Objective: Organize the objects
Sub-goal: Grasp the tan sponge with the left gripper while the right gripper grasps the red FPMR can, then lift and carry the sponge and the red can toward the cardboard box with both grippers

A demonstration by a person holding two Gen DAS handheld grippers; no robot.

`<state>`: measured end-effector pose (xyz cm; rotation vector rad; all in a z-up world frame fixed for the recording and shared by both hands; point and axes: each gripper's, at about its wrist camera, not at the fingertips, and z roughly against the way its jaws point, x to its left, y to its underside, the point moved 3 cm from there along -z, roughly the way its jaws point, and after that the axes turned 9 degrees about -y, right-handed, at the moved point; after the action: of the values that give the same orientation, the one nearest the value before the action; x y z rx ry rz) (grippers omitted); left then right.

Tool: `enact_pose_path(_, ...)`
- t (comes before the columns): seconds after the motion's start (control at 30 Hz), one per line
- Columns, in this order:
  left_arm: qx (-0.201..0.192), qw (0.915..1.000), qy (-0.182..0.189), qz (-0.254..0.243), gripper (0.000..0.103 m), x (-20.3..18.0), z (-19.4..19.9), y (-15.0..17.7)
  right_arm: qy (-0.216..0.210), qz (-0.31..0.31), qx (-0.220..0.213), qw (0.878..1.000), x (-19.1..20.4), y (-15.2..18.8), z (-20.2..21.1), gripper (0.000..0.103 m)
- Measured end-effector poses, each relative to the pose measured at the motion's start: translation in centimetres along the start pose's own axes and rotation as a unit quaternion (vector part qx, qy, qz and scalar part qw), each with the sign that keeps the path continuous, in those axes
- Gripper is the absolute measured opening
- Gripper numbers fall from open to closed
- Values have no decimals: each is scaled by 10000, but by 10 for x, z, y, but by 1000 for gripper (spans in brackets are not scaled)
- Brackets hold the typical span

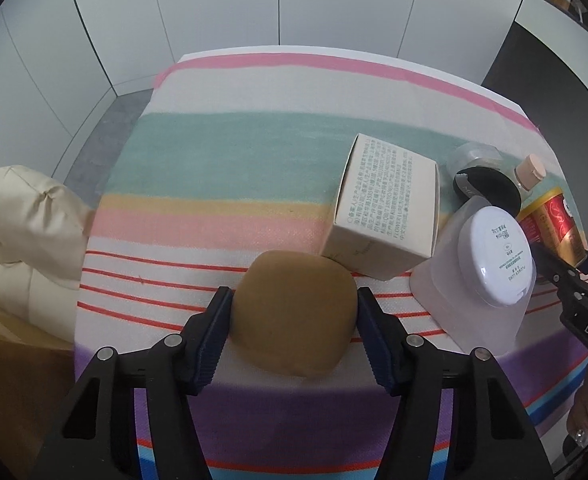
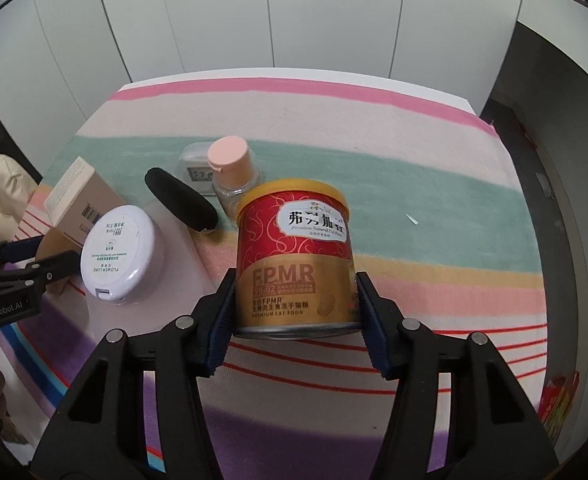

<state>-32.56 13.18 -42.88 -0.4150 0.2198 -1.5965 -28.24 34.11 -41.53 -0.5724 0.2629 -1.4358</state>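
Cat-food can [image 2: 294, 256], red and gold with a yellow lid, stands upright between the fingers of the right tongs [image 2: 296, 320], which are closed against its lower sides near the middle of the striped cloth [image 2: 434, 184] covering the table. Whether its base rests on the cloth or is lifted just off it cannot be told. The left tongs [image 1: 294, 332] grip a rounded tan sponge [image 1: 294, 312] by both sides, low over the red-lined near part of the cloth. Just beyond the sponge lies a beige carton [image 1: 386, 208] printed with small text, its near corner touching or overlapping the sponge's far edge. To the right of the carton a white round compact [image 1: 494, 256] leans on a clear plastic stand [image 1: 446, 300]. Behind it sit a black oval case [image 2: 181, 200], a small clear bottle with a pink cap [image 2: 233, 176] and a small clear box [image 2: 197, 168], all close together on the green stripe. A cream padded jacket [image 1: 25, 232] lies off the table's left edge.
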Motion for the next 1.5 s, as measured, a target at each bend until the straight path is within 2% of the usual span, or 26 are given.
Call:
enact_pose_path(0.37,-73,9999,84,65,47,-2,34,-9,150,-228,100,9996,-4,-13,31,57)
enact_pose_path(0.9,-302,9991,123,285,44,16,103,-39,377,-325,-136,9987,0,-56,107,57)
enact_pose_path(1.13,-637,9972,94,381,44,30,170,-74,414,-306,-468,9976,12,-93,170,57)
enact_pose_path(1.37,-1311,9910,-32,268,44,40,263,-110,473,-215,-850,9950,31,-130,240,57)
enact_pose_path(1.5,-1509,9883,-94,211,45,43,305,-121,532,-169,-1015,9933,38,-146,278,57)
